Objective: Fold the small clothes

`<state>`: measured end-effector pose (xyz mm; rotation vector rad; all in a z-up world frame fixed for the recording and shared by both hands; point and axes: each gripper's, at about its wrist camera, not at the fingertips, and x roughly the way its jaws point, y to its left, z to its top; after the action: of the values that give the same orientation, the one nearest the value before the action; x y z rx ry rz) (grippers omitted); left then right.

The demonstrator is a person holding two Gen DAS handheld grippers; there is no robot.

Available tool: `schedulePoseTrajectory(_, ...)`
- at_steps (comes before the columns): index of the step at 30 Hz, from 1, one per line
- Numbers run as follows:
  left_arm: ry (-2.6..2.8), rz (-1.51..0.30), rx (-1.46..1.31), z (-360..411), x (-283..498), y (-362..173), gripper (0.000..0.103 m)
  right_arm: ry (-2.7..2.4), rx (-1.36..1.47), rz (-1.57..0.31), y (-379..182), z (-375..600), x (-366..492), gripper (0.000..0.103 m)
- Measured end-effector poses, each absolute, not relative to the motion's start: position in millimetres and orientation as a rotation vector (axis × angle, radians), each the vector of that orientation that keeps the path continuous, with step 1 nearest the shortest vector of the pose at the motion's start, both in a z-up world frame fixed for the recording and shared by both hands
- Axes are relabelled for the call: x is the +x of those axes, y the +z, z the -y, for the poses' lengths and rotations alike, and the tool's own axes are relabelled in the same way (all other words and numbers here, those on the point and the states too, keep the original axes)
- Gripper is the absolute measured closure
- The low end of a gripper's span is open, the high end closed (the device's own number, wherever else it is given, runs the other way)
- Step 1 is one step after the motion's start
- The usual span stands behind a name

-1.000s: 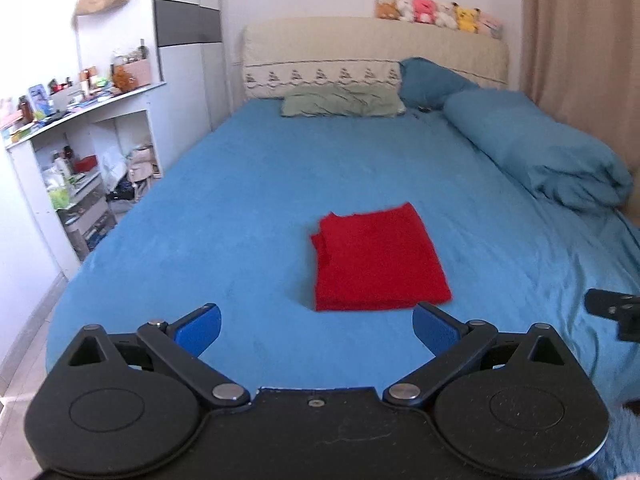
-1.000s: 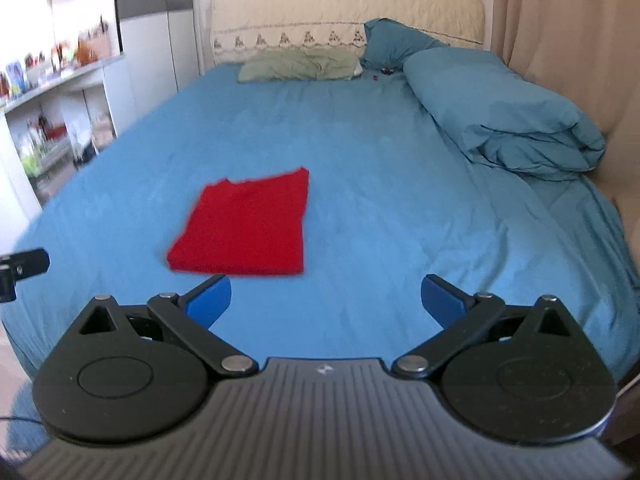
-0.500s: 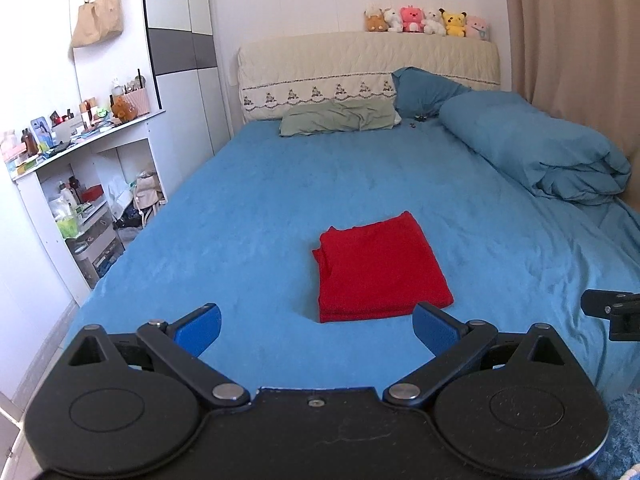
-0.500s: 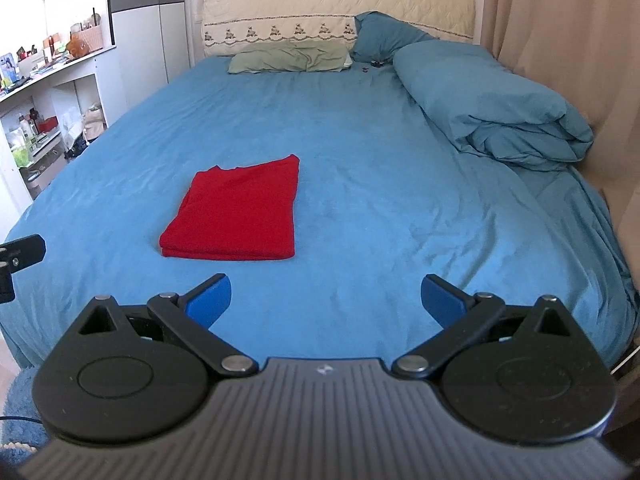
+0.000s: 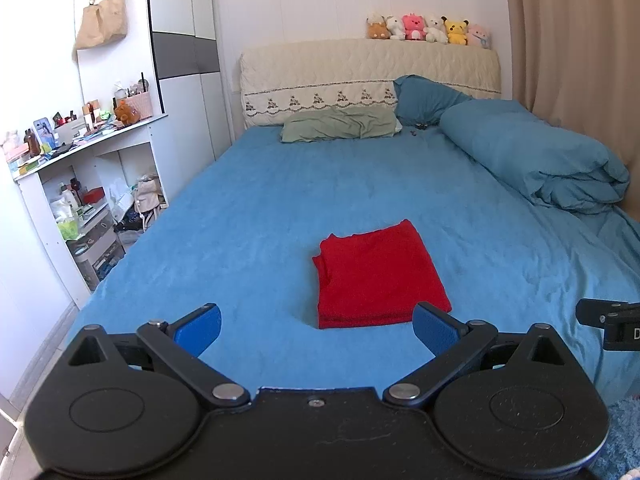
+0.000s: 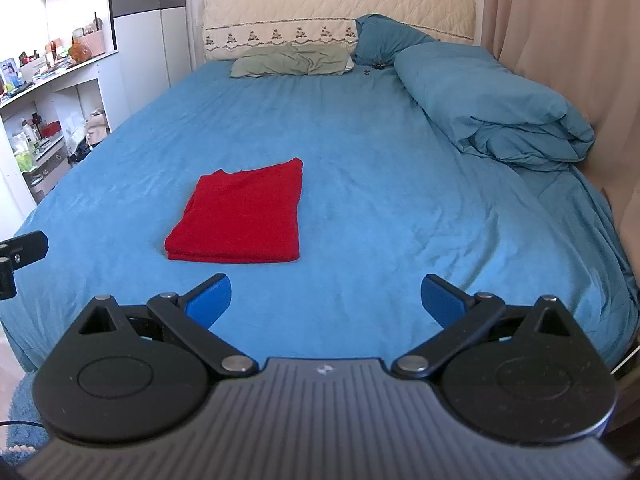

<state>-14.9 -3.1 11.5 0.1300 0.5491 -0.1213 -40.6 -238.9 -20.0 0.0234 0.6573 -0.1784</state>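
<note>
A red garment [image 5: 378, 276] lies folded into a flat rectangle on the blue bed sheet [image 5: 248, 216]; it also shows in the right wrist view [image 6: 244, 214]. My left gripper [image 5: 316, 330] is open and empty, held back from the garment's near edge. My right gripper [image 6: 324, 300] is open and empty, to the right of the garment and nearer the foot of the bed. Neither gripper touches the cloth.
A rolled blue duvet [image 5: 536, 156] lies along the bed's right side. A green pillow [image 5: 340, 128] and blue pillow [image 5: 428, 96] lie at the headboard. Cluttered white shelves [image 5: 80, 184] stand left of the bed. A curtain [image 6: 568, 40] hangs on the right.
Both grippers have drawn back and risen from the bed, so the folded red garment looks farther away. The garment has not moved. Both stay open.
</note>
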Motion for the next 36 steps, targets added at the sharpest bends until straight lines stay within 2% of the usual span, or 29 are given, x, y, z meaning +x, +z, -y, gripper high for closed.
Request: schedulePoseTrajectory(36, -0.105, -0.540, 0.125, 9.6, -17.4, 16.0, 0.000, -0.164, 0.030, -0.668, -19.1, 233.9, -43.9, 0.000)
